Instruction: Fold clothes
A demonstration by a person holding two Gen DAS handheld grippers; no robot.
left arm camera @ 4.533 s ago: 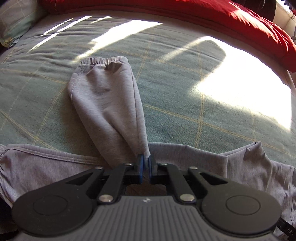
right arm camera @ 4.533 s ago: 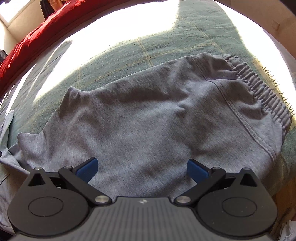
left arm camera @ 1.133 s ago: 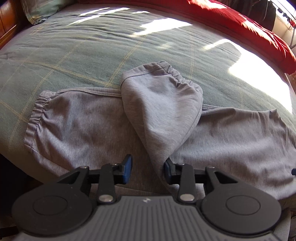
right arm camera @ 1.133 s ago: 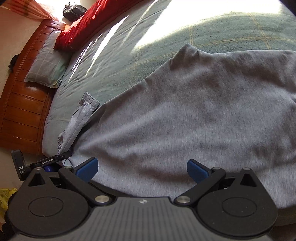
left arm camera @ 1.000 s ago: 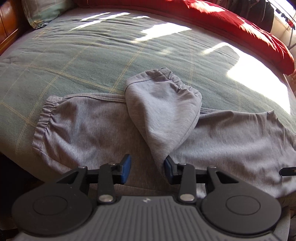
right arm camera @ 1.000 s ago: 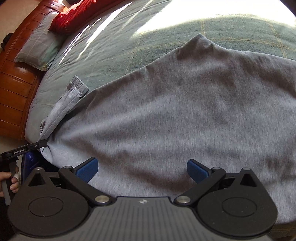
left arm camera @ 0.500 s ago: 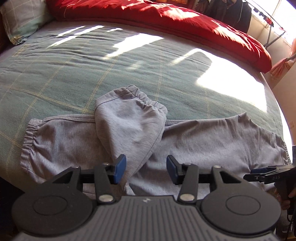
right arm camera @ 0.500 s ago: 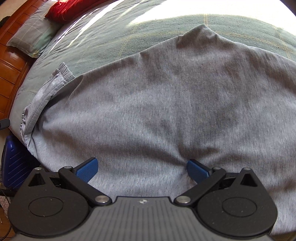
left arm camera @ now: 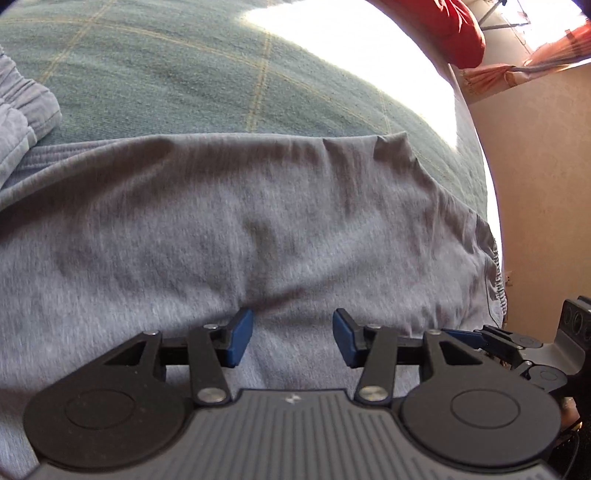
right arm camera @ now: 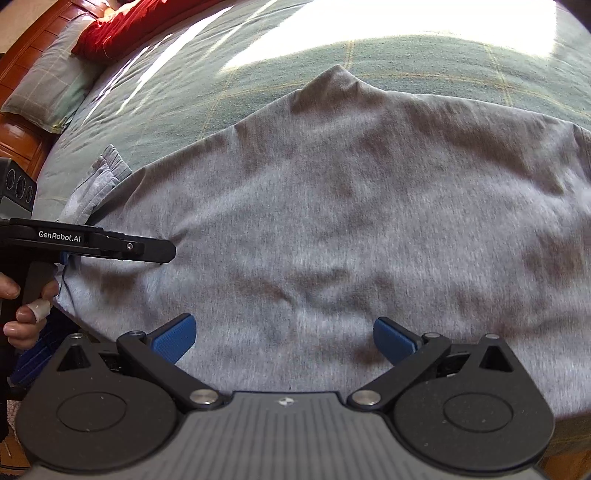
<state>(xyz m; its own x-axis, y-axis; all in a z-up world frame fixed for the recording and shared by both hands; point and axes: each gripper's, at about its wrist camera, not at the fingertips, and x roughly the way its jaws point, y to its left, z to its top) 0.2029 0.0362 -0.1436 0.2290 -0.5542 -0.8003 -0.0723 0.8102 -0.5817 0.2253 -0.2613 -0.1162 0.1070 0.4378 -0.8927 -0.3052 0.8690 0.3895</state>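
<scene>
Both grippers tilt down over the grey trousers (left arm camera: pixel 258 229) spread on the green bed (left arm camera: pixel 184 74). The left gripper (left arm camera: pixel 292 338) has its fingers apart, clamping nothing; the right gripper (right arm camera: pixel 284 338) has its fingers wide apart, empty. A red duvet (right arm camera: pixel 122 33) lies beyond the trousers.
</scene>
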